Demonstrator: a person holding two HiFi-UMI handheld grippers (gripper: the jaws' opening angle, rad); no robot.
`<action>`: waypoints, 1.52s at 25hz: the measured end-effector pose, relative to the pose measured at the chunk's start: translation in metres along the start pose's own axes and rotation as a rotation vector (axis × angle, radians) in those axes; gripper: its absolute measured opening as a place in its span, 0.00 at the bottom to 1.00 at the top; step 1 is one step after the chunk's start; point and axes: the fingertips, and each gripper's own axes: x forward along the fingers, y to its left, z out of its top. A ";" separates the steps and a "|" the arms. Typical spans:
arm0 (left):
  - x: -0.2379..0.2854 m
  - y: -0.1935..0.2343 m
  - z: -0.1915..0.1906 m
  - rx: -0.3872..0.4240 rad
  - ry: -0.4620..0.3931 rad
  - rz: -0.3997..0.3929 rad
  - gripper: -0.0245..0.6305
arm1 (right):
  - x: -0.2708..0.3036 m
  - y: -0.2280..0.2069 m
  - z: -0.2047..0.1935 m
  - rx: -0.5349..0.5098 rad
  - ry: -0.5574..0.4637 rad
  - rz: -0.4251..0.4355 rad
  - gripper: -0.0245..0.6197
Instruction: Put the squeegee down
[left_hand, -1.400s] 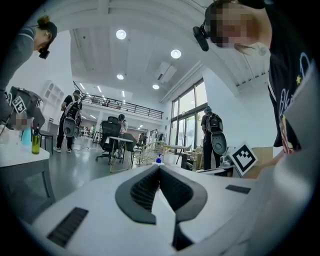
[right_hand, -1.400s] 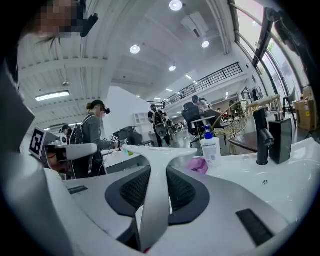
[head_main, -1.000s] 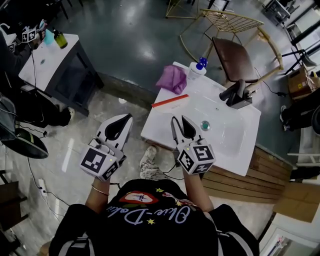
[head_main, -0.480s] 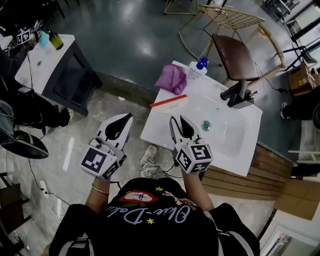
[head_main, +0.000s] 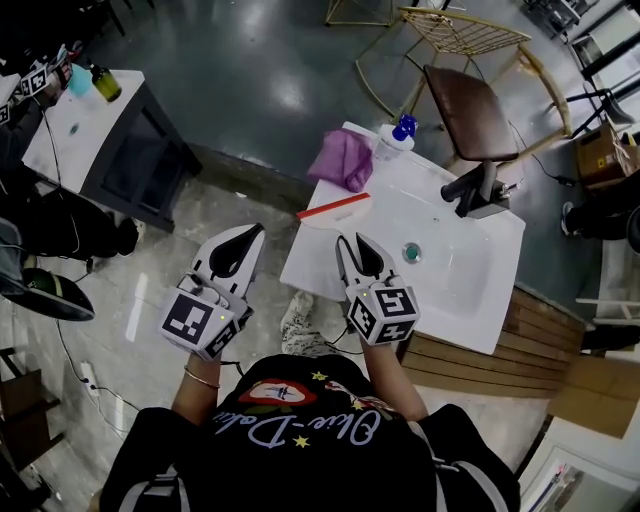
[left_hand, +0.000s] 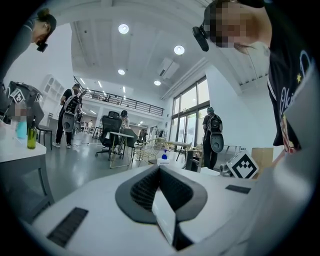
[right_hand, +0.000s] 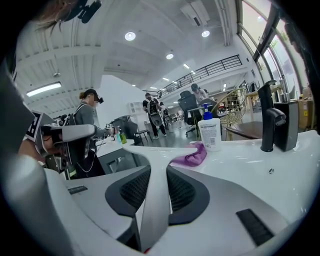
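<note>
Two tools are held out in front of the person, one in each hand. The right tool (head_main: 352, 242) is clenched on the handle of the squeegee (head_main: 335, 207). In the right gripper view the pale handle runs straight up between the dark pads (right_hand: 182, 192), and the crossbar spreads out beyond the jaw tips. From the head view, the squeegee's red-edged blade lies across the left near corner of the white basin table (head_main: 480, 300). Whether it rests on the surface or hangs just over it, I cannot tell.

The left tool (head_main: 252, 236) is off to the side of the table, over the pale floor. Its jaws are closed tip to tip on nothing, as the left gripper view shows (left_hand: 160, 168).

On the table, a purple cloth (head_main: 345, 157) is bunched at the far left corner, just beyond the blade. A white pump bottle (head_main: 393, 138) with a blue top stands beside the cloth. A black faucet (head_main: 470, 187) stands at the far side of the sunken basin, and the drain (head_main: 410, 251) sits near the basin's middle. A brown-seated chair (head_main: 468, 110) with a gold frame stands beyond the table. Well apart, at the upper left, a second white-topped table (head_main: 75, 130) carries a green bottle (head_main: 103, 82).
</note>
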 end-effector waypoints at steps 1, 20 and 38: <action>0.000 0.000 0.001 0.002 -0.001 0.000 0.03 | 0.001 -0.001 -0.002 -0.002 0.005 -0.005 0.22; -0.002 0.010 -0.004 -0.010 0.016 0.021 0.03 | 0.018 -0.010 -0.021 0.008 0.068 -0.016 0.22; 0.004 0.014 -0.008 -0.009 0.036 0.016 0.03 | 0.024 -0.018 -0.035 0.022 0.103 -0.029 0.22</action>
